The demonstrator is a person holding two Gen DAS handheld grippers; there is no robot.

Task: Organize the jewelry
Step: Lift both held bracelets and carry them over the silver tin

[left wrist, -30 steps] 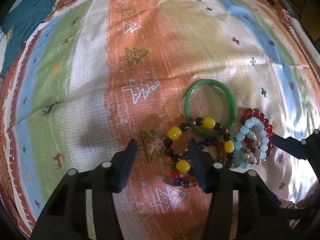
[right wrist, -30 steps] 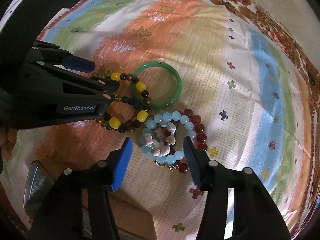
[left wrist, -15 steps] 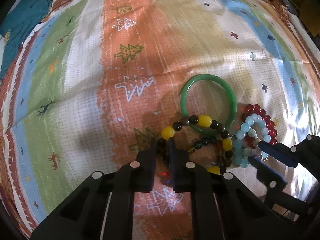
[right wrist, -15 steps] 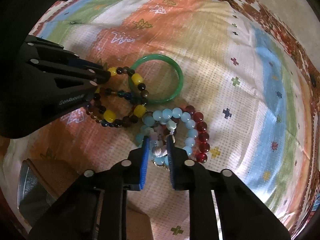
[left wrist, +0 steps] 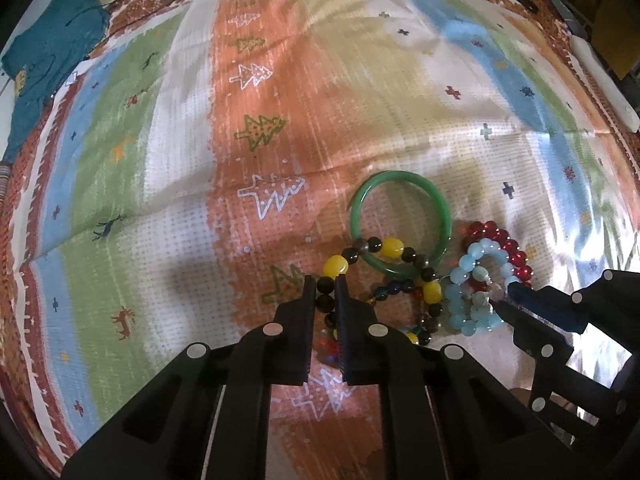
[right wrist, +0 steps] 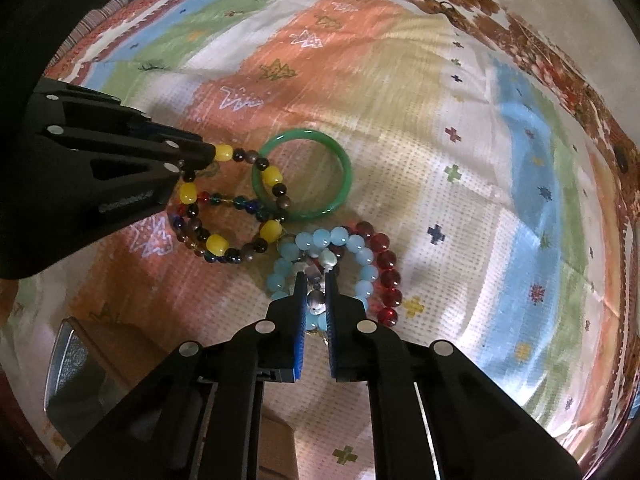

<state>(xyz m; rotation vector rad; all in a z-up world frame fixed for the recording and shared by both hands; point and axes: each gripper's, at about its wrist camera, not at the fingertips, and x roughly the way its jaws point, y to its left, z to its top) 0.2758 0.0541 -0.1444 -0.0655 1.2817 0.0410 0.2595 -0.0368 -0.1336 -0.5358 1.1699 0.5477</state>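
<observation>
A heap of bracelets lies on a striped patterned cloth [left wrist: 360,100]. My left gripper [left wrist: 324,282] is shut on the yellow-and-dark bead bracelet [left wrist: 390,249], with dark beads pinched between its tips; in the right wrist view that left gripper [right wrist: 196,158] comes in from the left, holding the yellow-and-dark bead bracelet [right wrist: 218,243]. My right gripper [right wrist: 316,278] is shut on the pale shell-bead bracelet [right wrist: 316,298] inside the light blue bead bracelet [right wrist: 320,238]. A green bangle [left wrist: 400,220] lies under the yellow beads. A red bead bracelet [right wrist: 386,268] rings the blue one.
A small multicoloured glass-bead bracelet [right wrist: 224,202] lies tangled under the yellow one. A teal cloth [left wrist: 48,56] sits at the far left corner. A brown box with a grey panel [right wrist: 76,364] lies near my right gripper's left side. The cloth's brown border [right wrist: 560,76] runs along the far edge.
Both grippers went from wide open to shut: the left closed on the yellow-and-dark bracelet's beads, the right on the shell beads. The bracelets shifted slightly as they were pinched.
</observation>
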